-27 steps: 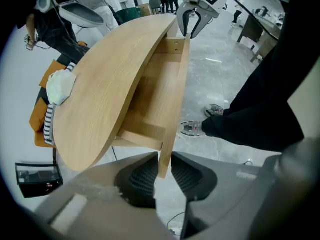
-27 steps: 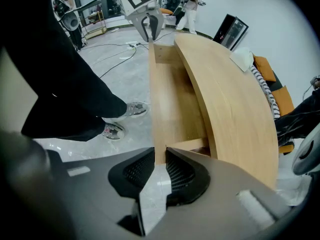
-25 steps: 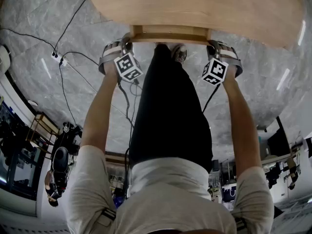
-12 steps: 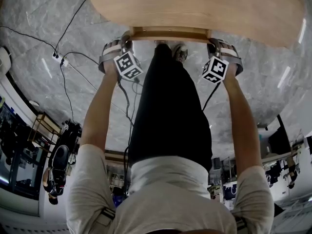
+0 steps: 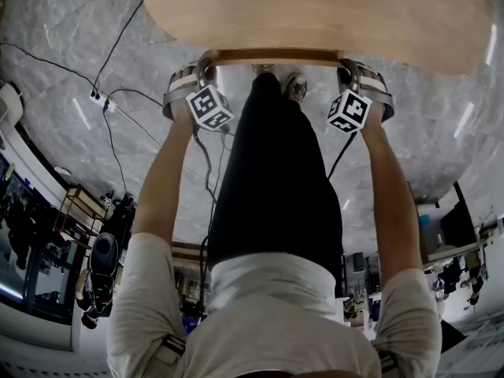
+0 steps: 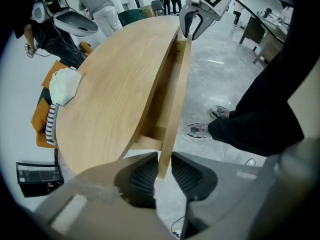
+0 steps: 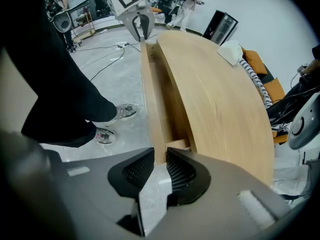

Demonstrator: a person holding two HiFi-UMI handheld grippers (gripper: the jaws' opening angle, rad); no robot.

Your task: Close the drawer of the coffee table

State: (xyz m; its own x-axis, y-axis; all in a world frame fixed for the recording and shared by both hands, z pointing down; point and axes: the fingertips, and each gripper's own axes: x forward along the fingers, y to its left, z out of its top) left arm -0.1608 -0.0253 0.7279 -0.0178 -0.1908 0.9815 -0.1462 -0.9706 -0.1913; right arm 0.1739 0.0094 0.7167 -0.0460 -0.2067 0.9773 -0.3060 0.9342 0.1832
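The light wooden coffee table [image 5: 315,10] fills the top of the head view. Only a thin strip of its drawer front [image 5: 276,55] shows beyond the table edge. My left gripper [image 5: 201,73] holds the drawer front's left end and my right gripper [image 5: 354,73] its right end, both pointing steeply down. In the left gripper view the drawer front [image 6: 176,89] runs between the left gripper [image 6: 163,170] pads, which press on it. In the right gripper view the drawer front [image 7: 149,89] lies between the right gripper [image 7: 160,168] pads, which still touch it as the jaws are opening.
The person's black trouser leg [image 5: 272,179] and shoes [image 5: 293,85] stand just in front of the drawer. Cables and a power strip [image 5: 102,101] lie on the marble floor at left. A white bundle [image 6: 64,86] rests on the table's far side, by an orange seat [image 7: 260,69].
The drawer has slid in under the table top, so less of its front shows. Both grippers have moved with it toward the table.
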